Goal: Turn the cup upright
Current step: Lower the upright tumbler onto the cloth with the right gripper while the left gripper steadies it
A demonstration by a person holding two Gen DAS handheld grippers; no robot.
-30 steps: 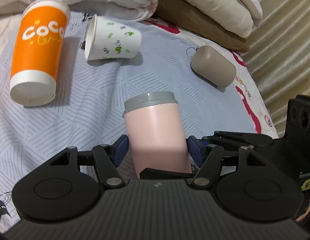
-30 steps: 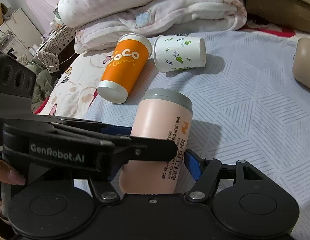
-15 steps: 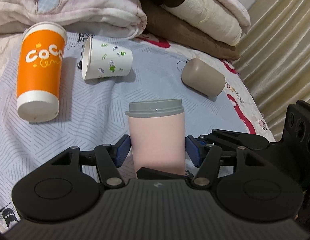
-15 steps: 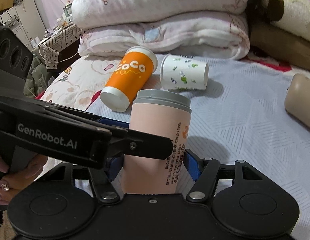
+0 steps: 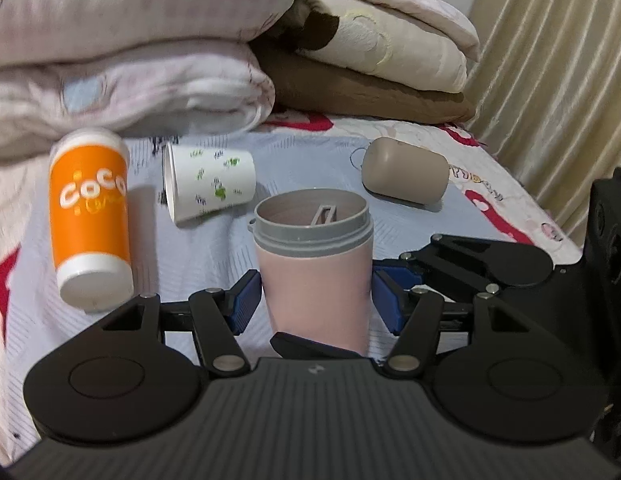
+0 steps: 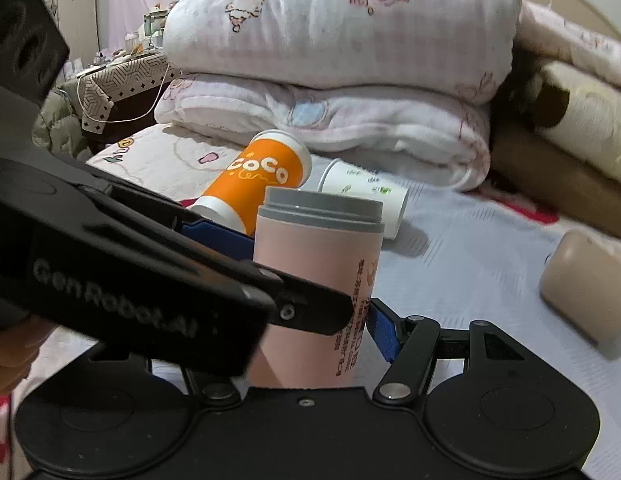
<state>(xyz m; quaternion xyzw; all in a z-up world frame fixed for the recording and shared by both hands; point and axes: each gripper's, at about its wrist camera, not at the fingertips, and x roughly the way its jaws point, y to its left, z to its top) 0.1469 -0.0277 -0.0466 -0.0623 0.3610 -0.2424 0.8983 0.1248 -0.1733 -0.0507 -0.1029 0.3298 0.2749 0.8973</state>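
Note:
A pink cup with a grey rim (image 5: 314,276) stands upright on the bed between both grippers; it also shows in the right wrist view (image 6: 316,280). My left gripper (image 5: 314,300) has its blue pads on either side of the cup, the left pad touching it, the right pad (image 5: 386,292) slightly apart. My right gripper (image 6: 310,308) also spans the cup; its left finger is hidden behind the left gripper's body.
An orange "CoCo" cup (image 5: 90,216), a white patterned paper cup (image 5: 208,186) and a beige cup (image 5: 404,176) lie on their sides on the blue-grey bedsheet (image 5: 198,256). Folded quilts (image 5: 122,40) are stacked behind. A curtain (image 5: 558,60) hangs at right.
The pink cup has been tilted from leaning back to upright, its open grey mouth now visible from above. Both grippers rose with it.

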